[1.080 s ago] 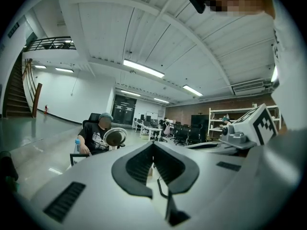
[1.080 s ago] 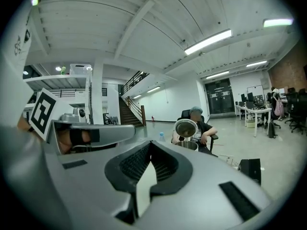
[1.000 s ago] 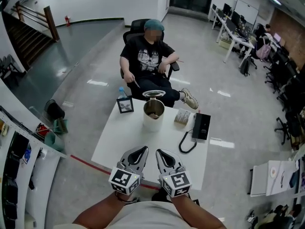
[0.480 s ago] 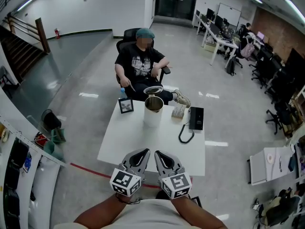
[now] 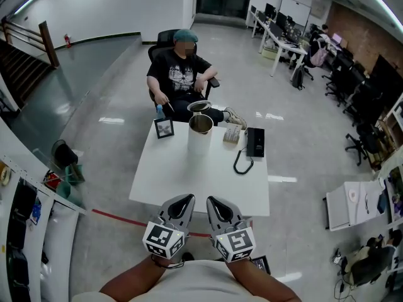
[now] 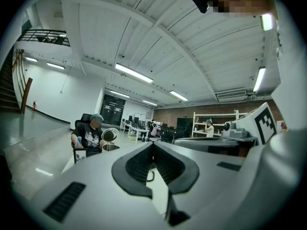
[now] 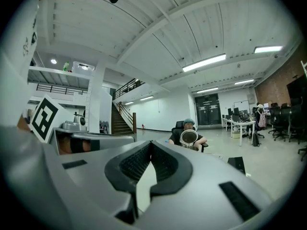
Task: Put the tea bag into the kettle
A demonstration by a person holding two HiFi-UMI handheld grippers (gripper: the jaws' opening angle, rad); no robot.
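The steel kettle (image 5: 200,133) stands at the far side of the white table (image 5: 189,175) with its round lid (image 5: 199,106) tipped up. Just right of it lies a small pale packet (image 5: 233,134) that looks like the tea bag. My left gripper (image 5: 187,197) and right gripper (image 5: 211,200) hang side by side at the table's near edge, far from the kettle. Both are shut and hold nothing. In the left gripper view the kettle (image 6: 109,145) shows small beyond the shut left gripper (image 6: 153,143). The right gripper view shows the lid (image 7: 189,137) beyond the shut right gripper (image 7: 151,143).
A black kettle base (image 5: 255,141) with a looped cord (image 5: 241,163) lies at the table's far right. A framed marker card (image 5: 164,128) and a blue-capped bottle (image 5: 160,110) stand at the far left. A person in a chair (image 5: 182,74) sits behind the table.
Both grippers and the head camera have drawn back from the table, so the kettle looks smaller and farther. The grippers stay shut and side by side.
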